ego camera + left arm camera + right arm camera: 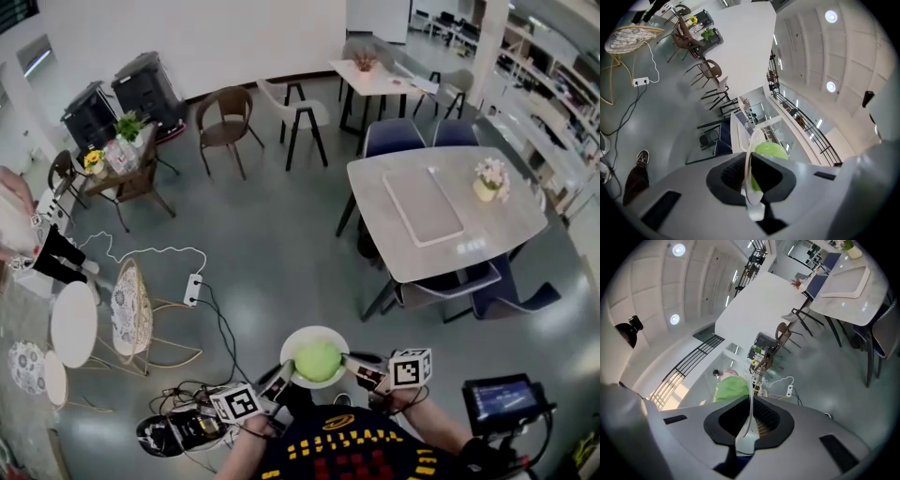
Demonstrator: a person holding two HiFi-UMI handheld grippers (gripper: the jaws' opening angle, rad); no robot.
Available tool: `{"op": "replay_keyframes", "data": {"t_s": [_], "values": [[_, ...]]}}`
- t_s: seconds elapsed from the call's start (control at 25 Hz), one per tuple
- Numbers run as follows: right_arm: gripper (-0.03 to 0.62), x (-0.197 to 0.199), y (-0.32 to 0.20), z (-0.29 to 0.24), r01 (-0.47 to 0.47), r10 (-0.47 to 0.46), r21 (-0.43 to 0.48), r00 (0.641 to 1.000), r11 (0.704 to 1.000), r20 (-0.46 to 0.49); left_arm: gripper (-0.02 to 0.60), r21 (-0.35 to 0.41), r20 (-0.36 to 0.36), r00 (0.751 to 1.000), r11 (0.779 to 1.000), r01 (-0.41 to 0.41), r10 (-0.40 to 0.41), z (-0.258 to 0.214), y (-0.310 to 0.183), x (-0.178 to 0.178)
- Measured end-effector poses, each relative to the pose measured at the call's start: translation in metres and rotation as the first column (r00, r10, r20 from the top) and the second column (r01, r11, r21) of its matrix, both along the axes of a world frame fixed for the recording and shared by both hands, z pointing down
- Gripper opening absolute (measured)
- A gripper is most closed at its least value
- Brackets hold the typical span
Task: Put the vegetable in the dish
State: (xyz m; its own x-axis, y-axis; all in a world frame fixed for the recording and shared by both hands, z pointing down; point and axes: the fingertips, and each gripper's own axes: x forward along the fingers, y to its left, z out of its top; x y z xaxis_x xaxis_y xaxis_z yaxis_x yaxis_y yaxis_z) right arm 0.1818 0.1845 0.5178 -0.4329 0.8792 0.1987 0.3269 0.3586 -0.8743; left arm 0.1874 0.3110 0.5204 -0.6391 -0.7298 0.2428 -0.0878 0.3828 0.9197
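Observation:
A round green vegetable (318, 360) lies in a white dish (302, 339) held in the air in front of the person, above the grey floor. My left gripper (284, 374) is shut on the dish's left rim, and my right gripper (348, 362) is shut on its right rim. In the left gripper view the thin dish rim (749, 164) runs between the black pads, with the vegetable (771, 151) just beyond. In the right gripper view the dish rim (751, 411) sits clamped between the pads, and the vegetable (731, 387) shows to its left.
A grey table (441, 211) with a tray and a flower pot stands at the right, with dark chairs around it. Wire chairs (131, 309) and a power strip with cables (193, 289) lie at the left. A small screen (504, 399) is at the lower right.

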Motion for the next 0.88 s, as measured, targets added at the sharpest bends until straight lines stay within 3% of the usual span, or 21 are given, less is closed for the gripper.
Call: {"op": "replay_keyframes", "data": {"t_s": [0.36, 0.48, 0.68, 0.88], "values": [[0.023, -0.130, 0.043, -0.023, -0.146, 0.145, 0.030, 0.989, 0.989, 0.026, 0.014, 0.037, 0.057, 0.990, 0.991, -0.128, 0.126, -0.023, 0.042, -0.145], [0.023, -0.156, 0.059, -0.028, -0.178, 0.177, 0.036, 0.984, 0.983, 0.033, 0.014, 0.142, 0.002, 0.991, 0.981, -0.135, 0.136, -0.031, 0.050, -0.173], [0.023, -0.180, 0.065, -0.023, -0.234, 0.234, 0.046, 0.972, 0.971, 0.001, 0.014, 0.245, -0.042, 0.983, 0.956, -0.162, 0.178, -0.032, 0.050, -0.205], [0.023, -0.198, 0.062, -0.023, -0.264, 0.266, 0.065, 0.964, 0.962, -0.019, 0.014, 0.186, -0.024, 0.974, 0.959, -0.216, 0.224, -0.027, 0.051, -0.230]]}}
